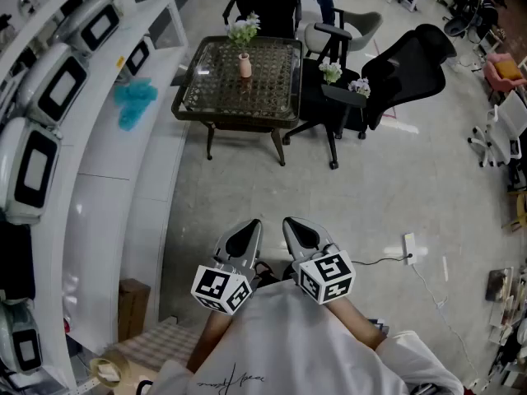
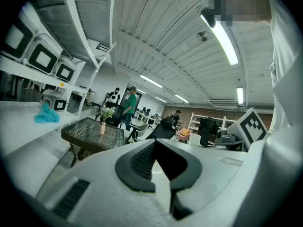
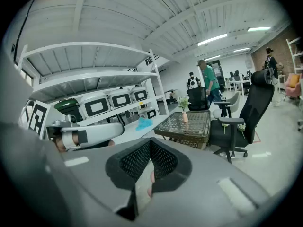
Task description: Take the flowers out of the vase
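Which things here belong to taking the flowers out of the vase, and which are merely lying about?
Job in hand: flowers, pink vase, low table, left gripper, right gripper.

Lying about: blue cloth, black office chair, white cases on the shelf.

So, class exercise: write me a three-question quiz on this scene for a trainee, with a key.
1. True or false: the pink vase of flowers stands on the glass-topped table.
2. Where do the loose flowers lie? A the floor; B the black office chair; C the white shelf.
3. Fill in: the left gripper and right gripper both have their fingers ____.
Key: 1 true; 2 B; 3 shut.
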Demonstrator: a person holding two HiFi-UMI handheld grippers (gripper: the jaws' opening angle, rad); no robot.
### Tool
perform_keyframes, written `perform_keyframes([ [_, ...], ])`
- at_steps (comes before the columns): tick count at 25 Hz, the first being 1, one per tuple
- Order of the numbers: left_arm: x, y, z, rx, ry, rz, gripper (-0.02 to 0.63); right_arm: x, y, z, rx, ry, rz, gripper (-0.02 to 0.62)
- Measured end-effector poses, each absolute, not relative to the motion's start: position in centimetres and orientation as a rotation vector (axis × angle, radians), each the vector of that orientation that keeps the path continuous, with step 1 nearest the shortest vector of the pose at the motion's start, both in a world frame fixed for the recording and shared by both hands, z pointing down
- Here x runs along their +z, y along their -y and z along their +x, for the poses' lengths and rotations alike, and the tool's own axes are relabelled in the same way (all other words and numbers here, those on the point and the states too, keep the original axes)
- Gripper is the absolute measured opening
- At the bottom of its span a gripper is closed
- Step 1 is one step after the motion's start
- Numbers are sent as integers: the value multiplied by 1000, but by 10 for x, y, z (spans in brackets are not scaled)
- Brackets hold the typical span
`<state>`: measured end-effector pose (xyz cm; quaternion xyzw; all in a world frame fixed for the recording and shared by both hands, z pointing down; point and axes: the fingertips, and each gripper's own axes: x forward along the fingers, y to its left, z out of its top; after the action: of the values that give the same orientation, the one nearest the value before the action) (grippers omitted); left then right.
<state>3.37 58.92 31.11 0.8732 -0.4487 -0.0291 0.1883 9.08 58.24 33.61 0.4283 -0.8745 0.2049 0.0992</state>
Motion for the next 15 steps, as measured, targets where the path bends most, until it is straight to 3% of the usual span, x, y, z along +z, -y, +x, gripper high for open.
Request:
perform_keyframes([
  [15,309,-606,11,-54,1340,2470,2,329,-600,73,599,2626,1264,5],
])
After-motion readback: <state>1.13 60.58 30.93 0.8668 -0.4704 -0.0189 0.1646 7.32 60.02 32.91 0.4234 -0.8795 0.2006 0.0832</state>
